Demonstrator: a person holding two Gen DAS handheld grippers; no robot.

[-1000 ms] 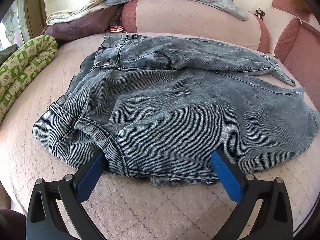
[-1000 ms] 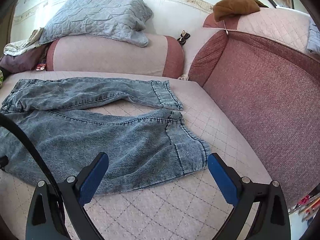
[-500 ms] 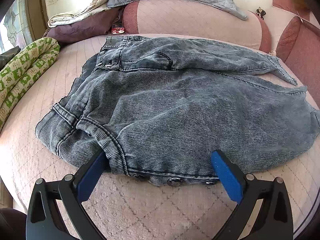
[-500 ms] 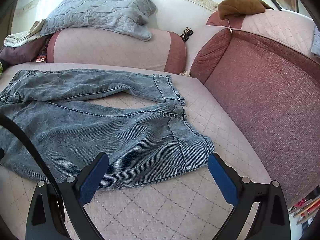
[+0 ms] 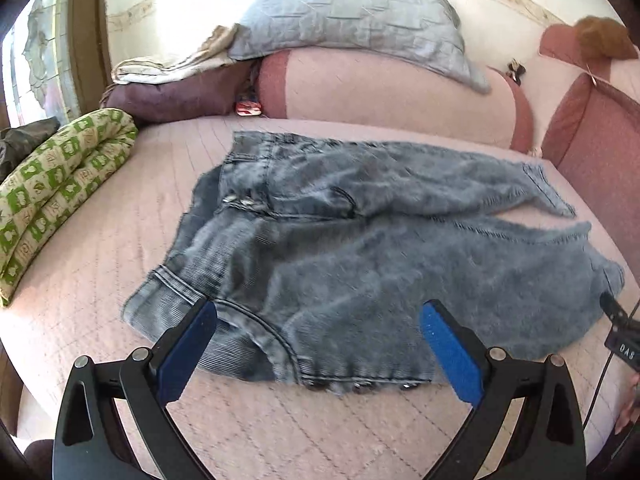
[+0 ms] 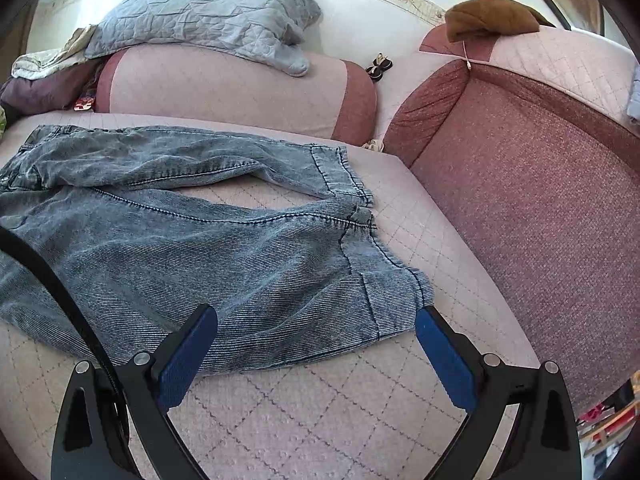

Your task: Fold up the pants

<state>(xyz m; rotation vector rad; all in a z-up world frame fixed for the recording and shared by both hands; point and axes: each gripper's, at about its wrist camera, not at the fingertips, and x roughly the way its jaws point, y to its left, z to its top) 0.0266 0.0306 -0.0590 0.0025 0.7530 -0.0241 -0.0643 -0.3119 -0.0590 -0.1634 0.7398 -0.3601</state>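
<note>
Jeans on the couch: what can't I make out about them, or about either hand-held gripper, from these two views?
- Left wrist view: motion blur smears the jeans, so the fly buttons are barely readable.
- Right wrist view: the waistband is cut off by the left edge; only the two legs show.
- Underside of the jeans: hidden against the couch.
- Contact: the left hand-held gripper and right hand-held gripper are open, but whether fingertips touch denim is unclear.

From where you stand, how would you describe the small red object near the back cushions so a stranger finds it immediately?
Start at the long pink bolster cushion behind the jeans. At its left end, beside the dark purple bundle, a small red packet lies on the bed. It is the only bright red thing among dull fabrics.
</note>
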